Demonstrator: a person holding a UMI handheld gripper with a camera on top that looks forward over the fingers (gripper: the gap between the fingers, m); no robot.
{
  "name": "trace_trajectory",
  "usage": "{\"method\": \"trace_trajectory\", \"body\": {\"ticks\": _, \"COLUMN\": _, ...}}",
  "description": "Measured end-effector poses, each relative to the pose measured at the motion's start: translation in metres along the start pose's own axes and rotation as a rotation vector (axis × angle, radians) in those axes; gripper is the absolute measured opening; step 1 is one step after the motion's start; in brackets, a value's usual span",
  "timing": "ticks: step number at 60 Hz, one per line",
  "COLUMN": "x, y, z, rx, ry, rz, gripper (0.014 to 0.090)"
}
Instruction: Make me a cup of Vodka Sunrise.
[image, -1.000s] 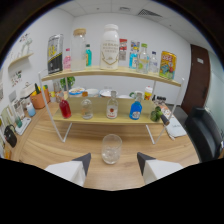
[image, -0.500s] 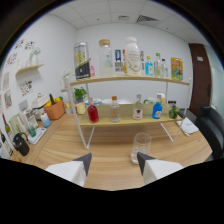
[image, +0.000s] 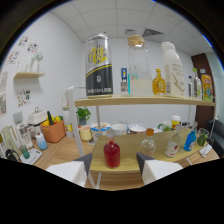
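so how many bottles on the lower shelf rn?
4 visible: red bottle just ahead of the open gripper, clear bottle beside it, then a white bottle and a blue bottle. More may be hidden.

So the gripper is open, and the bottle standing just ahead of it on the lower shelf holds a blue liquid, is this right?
Not quite. The gripper view shows that the bottle just ahead of the open gripper on the lower shelf holds a red liquid, not blue. The blue bottle stands farther along the same shelf. The rest is right: the gripper is open and grips nothing.
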Motion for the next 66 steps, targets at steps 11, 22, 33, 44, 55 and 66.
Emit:
{"method": "trace_trajectory", "body": {"ticks": 11, "x": -0.005, "y": 0.004, "z": 0.046, "rx": -0.001, "ry": 0.014, "rz": -0.015, "gripper": 0.0653}}
{"method": "trace_trajectory", "body": {"ticks": 22, "x": -0.003, "y": 0.013, "z": 0.066, "rx": -0.029, "ry": 0.027, "rz": -0.024, "gripper": 0.0387}}
{"method": "trace_trajectory", "body": {"ticks": 33, "x": -0.003, "y": 0.014, "z": 0.065, "rx": -0.039, "ry": 0.016, "rz": -0.041, "gripper": 0.0351}}
{"method": "trace_trajectory", "body": {"ticks": 44, "x": -0.005, "y": -0.001, "z": 0.042, "rx": -0.003, "ry": -0.01, "rz": -0.071, "gripper": 0.0347}}
{"method": "trace_trajectory", "body": {"ticks": 55, "x": 0.019, "y": 0.005, "z": -0.002, "rx": 0.003, "ry": 0.001, "rz": -0.044, "gripper": 0.0346}}
{"method": "trace_trajectory", "body": {"ticks": 66, "x": 0.055, "y": 0.061, "z": -0.023, "rx": -0.065, "ry": 0.016, "rz": 0.01, "gripper": 0.0344}}
